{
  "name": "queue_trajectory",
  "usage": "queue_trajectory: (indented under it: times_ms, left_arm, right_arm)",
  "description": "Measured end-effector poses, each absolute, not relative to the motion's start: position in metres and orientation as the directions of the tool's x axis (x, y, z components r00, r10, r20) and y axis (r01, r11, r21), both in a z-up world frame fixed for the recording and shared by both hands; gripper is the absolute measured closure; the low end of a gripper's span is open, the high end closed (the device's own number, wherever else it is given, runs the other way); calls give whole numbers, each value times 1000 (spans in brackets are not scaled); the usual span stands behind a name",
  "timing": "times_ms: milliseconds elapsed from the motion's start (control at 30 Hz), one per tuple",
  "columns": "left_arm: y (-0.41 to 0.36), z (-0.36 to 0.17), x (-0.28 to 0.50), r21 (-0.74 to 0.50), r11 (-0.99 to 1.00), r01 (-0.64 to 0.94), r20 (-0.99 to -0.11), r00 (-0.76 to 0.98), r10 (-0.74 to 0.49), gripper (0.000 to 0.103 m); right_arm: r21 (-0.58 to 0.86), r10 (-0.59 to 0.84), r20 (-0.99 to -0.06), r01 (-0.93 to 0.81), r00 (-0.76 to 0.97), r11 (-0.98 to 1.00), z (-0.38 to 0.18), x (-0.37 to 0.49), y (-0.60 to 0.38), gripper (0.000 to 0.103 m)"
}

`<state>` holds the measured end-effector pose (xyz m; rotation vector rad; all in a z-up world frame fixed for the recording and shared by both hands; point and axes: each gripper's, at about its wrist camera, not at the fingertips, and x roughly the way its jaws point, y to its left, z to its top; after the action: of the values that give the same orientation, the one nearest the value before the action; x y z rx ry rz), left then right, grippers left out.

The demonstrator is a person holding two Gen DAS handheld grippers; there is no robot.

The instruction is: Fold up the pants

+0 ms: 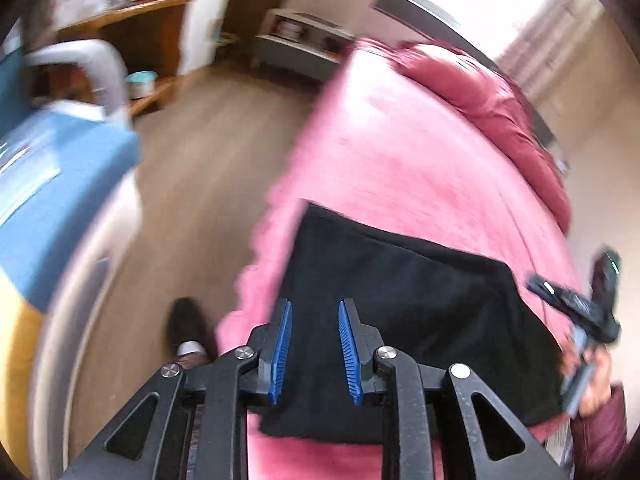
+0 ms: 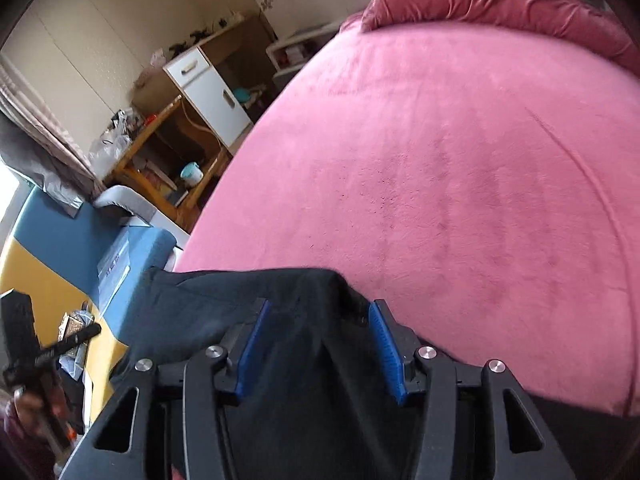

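Left wrist view, from its left edge: a blue and yellow padded piece of furniture [image 1: 48,184] blurs past, then bare wood-look floor [image 1: 200,184] with a dark shoe [image 1: 188,328] on it. Next comes the bed under a pink plush blanket [image 1: 400,152], and on its near edge lies the black folded pants [image 1: 420,312], a flat dark rectangle. The left gripper [image 1: 315,350] hangs over the pants with its blue ribbed fingers [image 1: 280,352] a narrow gap apart; black cloth shows in the gap, and the pads press on nothing. At the far right a hand [image 1: 596,384] in a maroon sleeve carries the other gripper's black handle, and a dark pink bunched quilt [image 1: 500,104] lies along the far side of the bed.

In the right wrist view, left to right: the other hand on its handle at the lower left, the blue and yellow furniture, a wooden shelf unit [image 2: 168,152] and a white cabinet [image 2: 212,92] behind. The right gripper [image 2: 318,350] stands partly open above the pants' corner, fingers [image 2: 386,354] clear of the cloth on both sides, holding nothing. Pink blanket fills the right.
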<state>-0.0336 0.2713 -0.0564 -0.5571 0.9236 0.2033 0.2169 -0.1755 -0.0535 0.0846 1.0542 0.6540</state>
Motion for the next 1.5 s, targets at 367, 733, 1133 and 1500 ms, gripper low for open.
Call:
queue_trajectory:
  times_ms: [367,733,1133,1500]
  left_arm:
    - [258,-101,-46,-307,824,-476,-888,455,-68,78]
    - [252,-90,-30,-311,856,-414,-847,529,-52,100]
    - [260,-150,-25,-148,881,-449,-943,332,10,101]
    - [226,-58,-21,-145,906,-399,-817,564,117,80]
  right_arm:
    - [371,527,-805,-463,271,805,-70,107,-208,50]
    - [370,485,-839,-394,247,841,-104,67,-226,50]
    - [393,499,-830,-373,249,840,-112,67,-228,47]
    - [471,552,-783,-304,287,828,-99,71,-257,45]
